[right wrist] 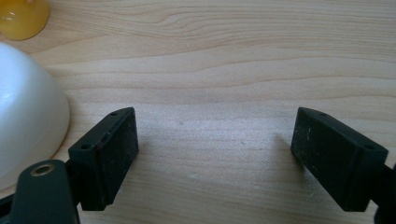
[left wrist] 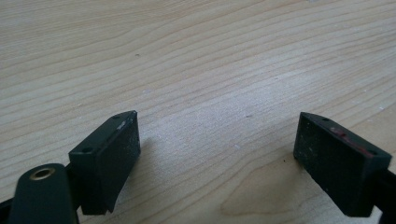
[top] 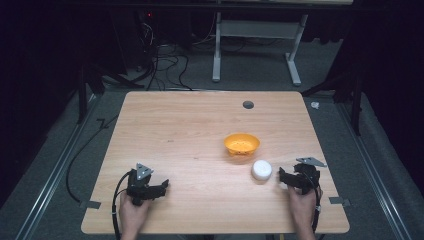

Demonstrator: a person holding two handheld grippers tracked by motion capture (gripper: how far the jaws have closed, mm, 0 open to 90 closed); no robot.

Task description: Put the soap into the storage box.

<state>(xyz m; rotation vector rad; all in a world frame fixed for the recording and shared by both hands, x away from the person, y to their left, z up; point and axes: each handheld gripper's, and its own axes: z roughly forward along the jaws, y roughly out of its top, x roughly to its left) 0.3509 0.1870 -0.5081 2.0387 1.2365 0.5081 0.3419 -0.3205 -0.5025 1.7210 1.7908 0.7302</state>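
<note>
High view: a small white bowl (top: 261, 170) is seen turned upside down on the wooden table (top: 190, 135), its rounded, smooth, glossy outside facing up and its rim on the wood. It lies in the right half of the table, just in front of an orange bowl (top: 242, 143) that stands upright with its opening upward; the two are near each other but apart. Being round, the white bowl has no long axis that can be told; its dome points straight up. In the right gripper view the same white dome (right wrist: 28, 112) is seen at the left edge, just beside the left jaw but not between the jaws, and the amber-orange side of the other bowl (right wrist: 21, 16) is caught in the top left corner.

The right gripper (top: 286, 178) is held low just to the right of the white bowl, with its jaws spread wide and bare wood between them. The left gripper (top: 162, 187) is held near the front left of the table, well apart from both bowls; its jaws are likewise spread wide over bare wood.

The tabletop is pale wood with a clear grain, and a round dark grommet (top: 248, 105) is set near its far edge. The room is dim; grey carpet (top: 250, 65), black cables (top: 165, 65) and the white legs of another table (top: 295, 60) are seen beyond.
</note>
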